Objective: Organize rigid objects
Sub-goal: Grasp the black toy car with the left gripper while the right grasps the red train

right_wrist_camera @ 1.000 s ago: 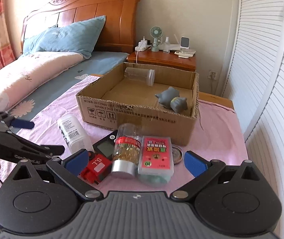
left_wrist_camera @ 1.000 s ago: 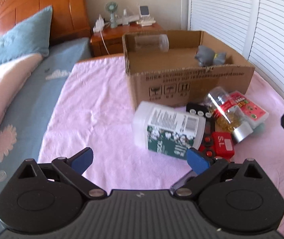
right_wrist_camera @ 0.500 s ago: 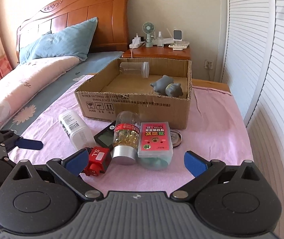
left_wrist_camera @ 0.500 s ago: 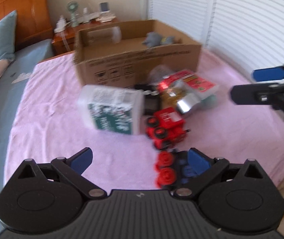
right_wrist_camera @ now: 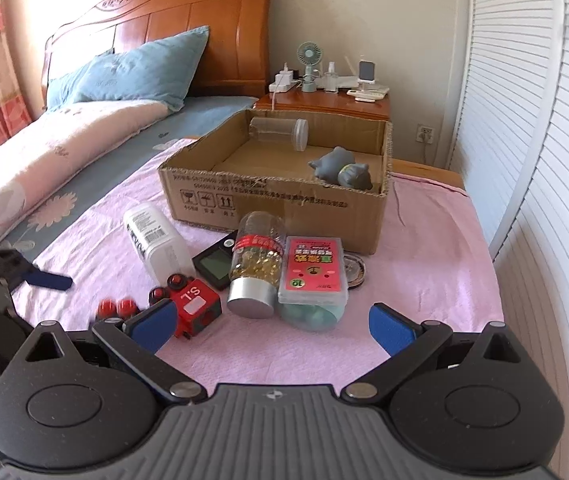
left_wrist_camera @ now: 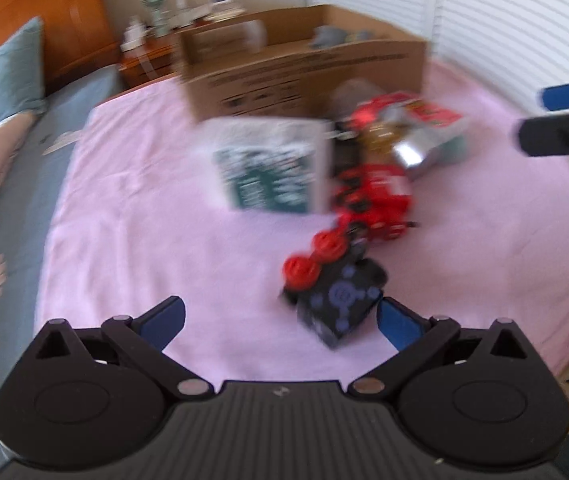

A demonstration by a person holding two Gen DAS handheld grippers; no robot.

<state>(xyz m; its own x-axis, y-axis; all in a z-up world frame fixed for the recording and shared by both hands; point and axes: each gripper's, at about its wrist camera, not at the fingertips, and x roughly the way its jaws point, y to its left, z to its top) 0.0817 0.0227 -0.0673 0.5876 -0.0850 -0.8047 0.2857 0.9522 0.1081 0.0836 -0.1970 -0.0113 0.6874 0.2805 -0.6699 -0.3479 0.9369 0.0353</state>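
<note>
Bare pink blanket lies ahead of the left gripper, jaws spread; a blurred black-and-red toy sits just inside its right finger. Right gripper spread, empty.

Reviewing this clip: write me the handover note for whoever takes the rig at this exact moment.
Left gripper: open, empty, low over the pink cloth near the black cube.
Right gripper: open, empty, facing the pile.
Done: clear jar and grey toy lie in the cardboard box.
Left outside: white bottle, capsule jar, red card box, red toy, black cube, scale.
</note>
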